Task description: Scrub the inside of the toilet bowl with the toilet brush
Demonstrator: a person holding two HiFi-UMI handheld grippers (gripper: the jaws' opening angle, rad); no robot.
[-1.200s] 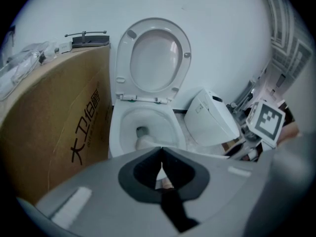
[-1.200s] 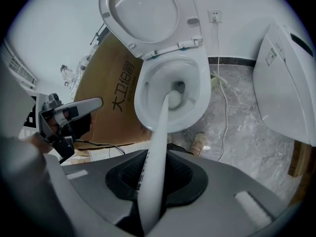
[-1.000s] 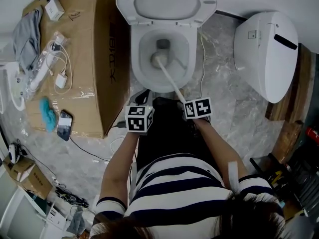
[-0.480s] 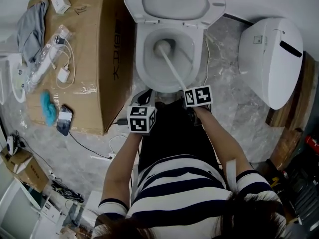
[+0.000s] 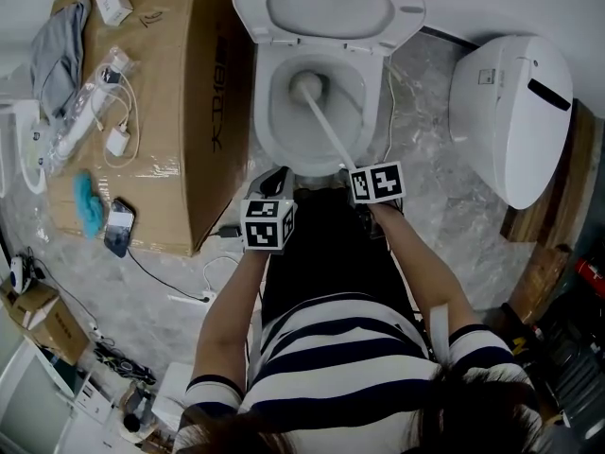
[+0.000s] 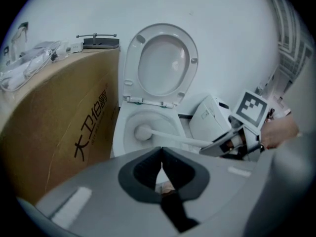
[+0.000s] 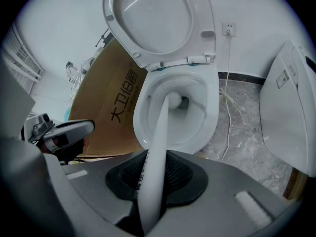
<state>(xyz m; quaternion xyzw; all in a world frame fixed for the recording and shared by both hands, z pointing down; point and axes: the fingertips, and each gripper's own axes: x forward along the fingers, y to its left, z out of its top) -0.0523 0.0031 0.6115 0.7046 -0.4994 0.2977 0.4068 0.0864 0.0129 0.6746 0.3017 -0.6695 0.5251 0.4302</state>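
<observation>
A: Step in hand?
B: Scrubbing. The toilet brush point(image 5: 326, 130) handle is pinched by the right gripper point(image 7: 153, 177), with its head set deep inside the toilet bowl point(image 5: 284, 135). The left gripper point(image 6: 161, 168) is pressed together, empty.
A: Next?
B: Likely the head is to be swept round the wall.

toilet bowl point(image 5: 263, 112): open | left: cardboard box point(image 5: 180, 93) beside | right: floor point(image 5: 421, 149) free

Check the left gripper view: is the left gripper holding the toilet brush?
No, the left gripper is shut on nothing; the right gripper grips the brush.
</observation>
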